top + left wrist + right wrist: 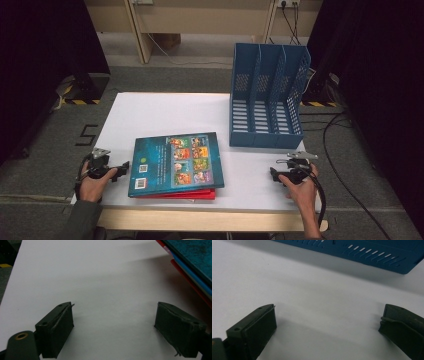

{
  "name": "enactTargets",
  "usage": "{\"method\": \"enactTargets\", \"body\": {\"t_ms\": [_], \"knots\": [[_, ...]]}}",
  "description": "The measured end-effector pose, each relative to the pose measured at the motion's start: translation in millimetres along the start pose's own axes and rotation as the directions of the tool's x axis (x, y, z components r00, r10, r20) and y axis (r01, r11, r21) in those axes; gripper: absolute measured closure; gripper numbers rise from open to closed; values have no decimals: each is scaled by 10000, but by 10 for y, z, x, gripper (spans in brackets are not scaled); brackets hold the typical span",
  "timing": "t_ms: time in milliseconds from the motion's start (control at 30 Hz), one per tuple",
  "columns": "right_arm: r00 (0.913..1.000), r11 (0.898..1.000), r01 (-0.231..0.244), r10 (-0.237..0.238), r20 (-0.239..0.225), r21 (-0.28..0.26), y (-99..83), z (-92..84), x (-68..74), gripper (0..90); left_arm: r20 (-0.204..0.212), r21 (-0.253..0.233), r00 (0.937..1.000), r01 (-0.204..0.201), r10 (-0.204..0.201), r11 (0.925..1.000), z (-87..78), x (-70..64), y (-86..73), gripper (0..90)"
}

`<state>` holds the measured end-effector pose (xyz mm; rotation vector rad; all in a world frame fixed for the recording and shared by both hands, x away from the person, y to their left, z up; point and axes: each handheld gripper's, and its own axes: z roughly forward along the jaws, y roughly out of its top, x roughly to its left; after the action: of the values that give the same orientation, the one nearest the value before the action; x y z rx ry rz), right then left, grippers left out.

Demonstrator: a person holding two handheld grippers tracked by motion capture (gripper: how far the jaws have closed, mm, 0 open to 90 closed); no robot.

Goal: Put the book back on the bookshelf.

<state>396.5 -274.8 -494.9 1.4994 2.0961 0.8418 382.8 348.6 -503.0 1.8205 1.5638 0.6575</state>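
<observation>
White table (pixel 165 112) bears a blue file rack (pixel 267 97) at the far right and a stack of books (pixel 176 165) near centre, long axis across. Left gripper (pixel 125 165), jaws apart and empty, lies just beside the stack's left edge and nearer it; right gripper (pixel 273 173), likewise agape, lies well apart.

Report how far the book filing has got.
Done: nothing yet; the blue three-slot file rack stands without books. In hand: nothing; the left gripper and right gripper rest open on the white table, either side of the stack. Left: the teal picture book lies on the red book, unfiled.
</observation>
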Motion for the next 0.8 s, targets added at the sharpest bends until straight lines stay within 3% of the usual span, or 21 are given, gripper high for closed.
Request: {"method": "enactTargets", "body": {"t_ms": [200,267,300,367,400,500,533,667,800], "knots": [[10000,10000,-2,2,47,0,0,-1,8,10,-120,-91,9999,39,-40,10000,-9,14,3,152],[9999,10000,-76,76,147,-44,5,-20,15,102,-215,-208,9997,133,-138,9997,-30,23,11,154],[9999,10000,-76,76,147,-44,5,-20,15,102,-224,-335,9996,141,-148,9993,-36,26,14,154],[10000,9998,51,-51,4,-214,11,-84,19,377,-102,-437,9997,224,-228,9988,-59,22,16,155],[9998,9994,-68,61,-188,-342,3,-139,38,280,-65,-536,9995,303,-307,9981,-80,13,19,156],[9988,9989,-240,222,-437,-413,-8,-176,74,310,-39,-770,9996,270,-274,9967,-125,-16,31,156],[9963,9972,-307,251,-823,-678,-14,-218,137,306,-39,-829,9997,256,-261,9962,-133,-27,33,157],[9922,9934,-268,129,-1240,-1117,-1,-271,265,306,-14,-971,9999,164,-167,9951,-169,-75,43,157],[9757,9850,-453,79,-2191,-1664,40,-324,502,306,146,-951,9999,62,-48,9954,-203,-120,42,158]]}}
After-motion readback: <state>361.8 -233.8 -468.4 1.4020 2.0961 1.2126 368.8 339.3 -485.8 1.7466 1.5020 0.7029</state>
